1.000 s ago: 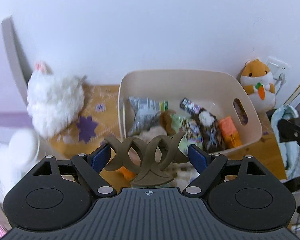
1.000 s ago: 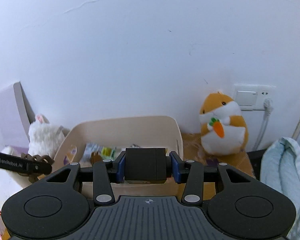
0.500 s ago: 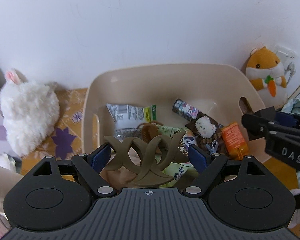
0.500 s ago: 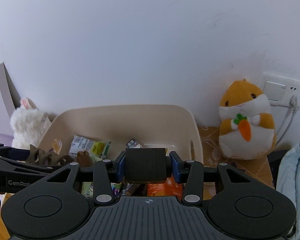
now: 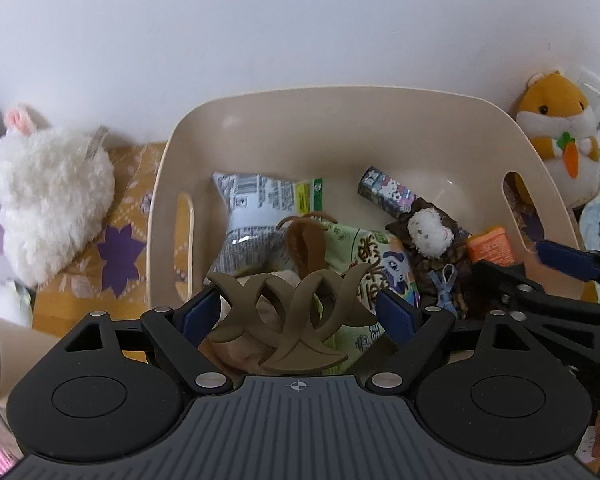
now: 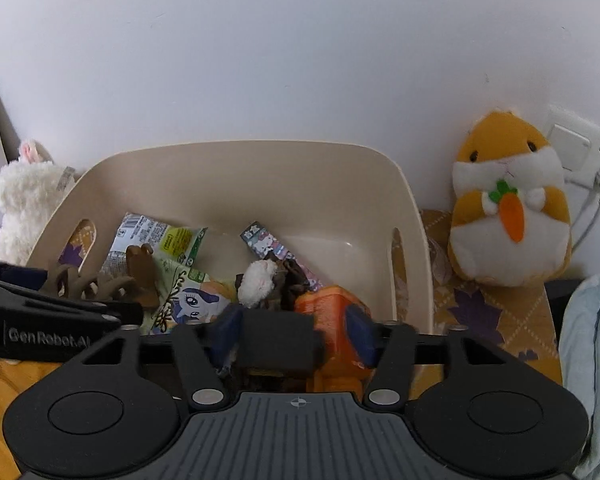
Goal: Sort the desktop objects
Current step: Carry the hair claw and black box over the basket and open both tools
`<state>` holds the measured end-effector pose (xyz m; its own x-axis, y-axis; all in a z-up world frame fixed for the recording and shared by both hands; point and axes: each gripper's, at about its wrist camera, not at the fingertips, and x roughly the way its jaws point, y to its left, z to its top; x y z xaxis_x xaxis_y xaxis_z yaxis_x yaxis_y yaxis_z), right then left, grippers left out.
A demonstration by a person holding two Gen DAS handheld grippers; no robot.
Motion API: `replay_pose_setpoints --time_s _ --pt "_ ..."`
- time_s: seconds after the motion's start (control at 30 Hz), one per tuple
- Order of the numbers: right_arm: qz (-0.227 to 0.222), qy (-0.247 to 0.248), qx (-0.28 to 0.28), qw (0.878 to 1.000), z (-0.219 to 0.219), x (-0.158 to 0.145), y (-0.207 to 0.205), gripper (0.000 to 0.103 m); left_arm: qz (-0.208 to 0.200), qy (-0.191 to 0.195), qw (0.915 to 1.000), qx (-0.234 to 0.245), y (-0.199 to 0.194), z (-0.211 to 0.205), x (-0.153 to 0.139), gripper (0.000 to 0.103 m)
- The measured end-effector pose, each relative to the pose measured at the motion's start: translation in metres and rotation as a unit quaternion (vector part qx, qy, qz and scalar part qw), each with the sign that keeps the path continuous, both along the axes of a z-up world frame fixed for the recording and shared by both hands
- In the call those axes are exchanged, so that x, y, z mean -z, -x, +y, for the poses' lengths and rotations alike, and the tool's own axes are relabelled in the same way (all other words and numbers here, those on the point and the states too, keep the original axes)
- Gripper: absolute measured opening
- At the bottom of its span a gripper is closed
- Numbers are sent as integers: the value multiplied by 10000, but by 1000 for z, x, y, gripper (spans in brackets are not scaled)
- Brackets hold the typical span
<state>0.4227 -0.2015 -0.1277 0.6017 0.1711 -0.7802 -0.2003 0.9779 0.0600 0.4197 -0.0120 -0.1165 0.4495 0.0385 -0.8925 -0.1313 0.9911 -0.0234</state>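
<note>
Left wrist view: left gripper [image 5: 299,312] fingers clamped on olive-brown plastic claw hair clip [image 5: 288,316] above beige plastic basket [image 5: 340,128]; right gripper [image 6: 291,330] fingers opening, black rectangular box [image 6: 278,340] between them, at 6 o'clock over basket.

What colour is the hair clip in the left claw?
Olive brown hair clip, clearest in the left wrist view.

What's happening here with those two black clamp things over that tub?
A person is tidying a desk with a handheld gripper in each hand, dropping loose items into the beige tub. The left gripper holds a brown hair claw over the tub. The right gripper is opening its jaws, and the black box between them is no longer pinched. Snack packets and an orange carton already lie inside.
</note>
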Motion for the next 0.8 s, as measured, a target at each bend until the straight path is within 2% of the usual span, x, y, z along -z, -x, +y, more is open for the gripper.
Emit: replay_pose_setpoints --time_s 0.2,0.53,0.7,0.8 --pt "-276 -42 199 9994 -5 -15 10 88 -150 -88 9998 78 8 6 -12 86" --pt "-614 182 300 9975 -4 -33 25 93 -322 -214 9987 327 19 4 -26 86" --pt "-717 179 336 9967 -4 -40 30 96 -494 65 9980 396 27 12 -33 86" --pt "-773 218 376 9961 -3 -44 33 96 -598 91 9975 351 27 15 -36 88"
